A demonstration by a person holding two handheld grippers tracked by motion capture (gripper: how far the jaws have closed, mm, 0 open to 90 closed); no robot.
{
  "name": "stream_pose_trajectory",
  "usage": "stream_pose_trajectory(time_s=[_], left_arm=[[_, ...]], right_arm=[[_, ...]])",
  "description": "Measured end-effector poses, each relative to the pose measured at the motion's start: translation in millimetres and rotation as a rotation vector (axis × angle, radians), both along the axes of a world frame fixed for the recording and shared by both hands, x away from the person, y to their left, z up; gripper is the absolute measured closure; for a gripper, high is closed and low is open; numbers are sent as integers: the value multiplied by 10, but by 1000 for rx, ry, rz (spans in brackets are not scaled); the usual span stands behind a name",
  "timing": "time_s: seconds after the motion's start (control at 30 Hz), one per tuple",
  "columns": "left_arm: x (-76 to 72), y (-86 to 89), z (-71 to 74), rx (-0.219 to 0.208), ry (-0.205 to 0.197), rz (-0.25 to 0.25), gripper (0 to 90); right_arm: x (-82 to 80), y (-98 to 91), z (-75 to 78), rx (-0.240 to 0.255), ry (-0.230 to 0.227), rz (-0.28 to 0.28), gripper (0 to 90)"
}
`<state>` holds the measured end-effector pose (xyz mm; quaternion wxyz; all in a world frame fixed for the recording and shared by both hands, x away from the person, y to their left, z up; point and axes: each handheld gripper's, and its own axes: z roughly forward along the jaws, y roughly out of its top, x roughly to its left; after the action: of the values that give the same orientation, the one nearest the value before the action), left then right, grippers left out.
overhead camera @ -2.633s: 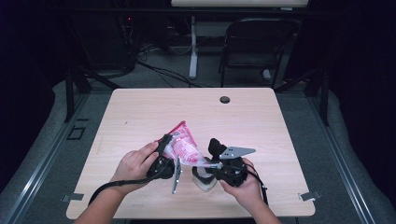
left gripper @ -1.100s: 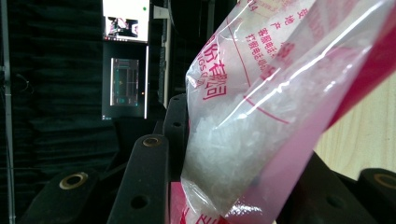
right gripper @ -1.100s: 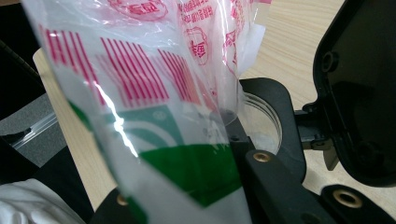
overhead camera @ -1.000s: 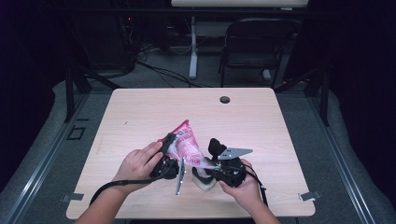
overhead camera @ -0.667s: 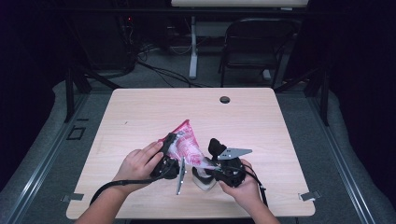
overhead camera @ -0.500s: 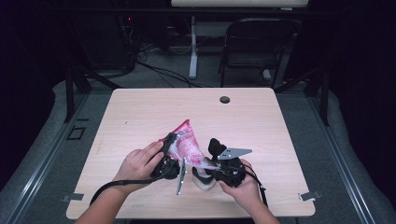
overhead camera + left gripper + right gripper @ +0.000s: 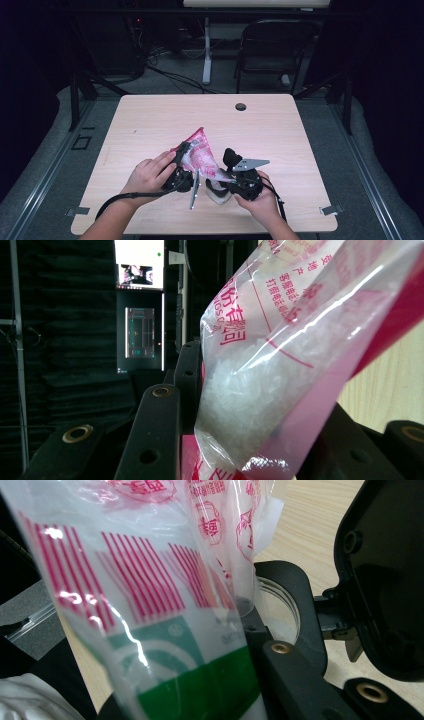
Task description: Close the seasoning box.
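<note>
The left gripper [image 7: 186,159] clamps the pink-printed plastic bag [image 7: 199,155] of white crystals, holding it tilted above the table [image 7: 150,120] near its front edge. The right gripper [image 7: 224,176] pinches the bag's lower corner, jaws fully closed on the film, just over a clear container [image 7: 218,194] standing on the table between the two hands. The bag looks lifted and aimed; judging by the crystals inside the bag [image 7: 260,390], most of the pouring is not yet done

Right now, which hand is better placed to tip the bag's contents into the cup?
Left. Its fingers grip the tilted pink bag mid-body, above the cup; the right gripper pinches the bag's lower end.
</note>
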<state>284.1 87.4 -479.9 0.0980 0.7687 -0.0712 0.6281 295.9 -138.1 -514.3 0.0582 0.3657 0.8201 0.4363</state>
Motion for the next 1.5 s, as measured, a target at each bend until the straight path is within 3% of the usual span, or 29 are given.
stream_pose_trajectory(time_s=[1.5], left_arm=[[-12, -16, 36, -20, -5, -6, 689]], right_arm=[[-5, 5, 7, 0, -4, -2, 900]])
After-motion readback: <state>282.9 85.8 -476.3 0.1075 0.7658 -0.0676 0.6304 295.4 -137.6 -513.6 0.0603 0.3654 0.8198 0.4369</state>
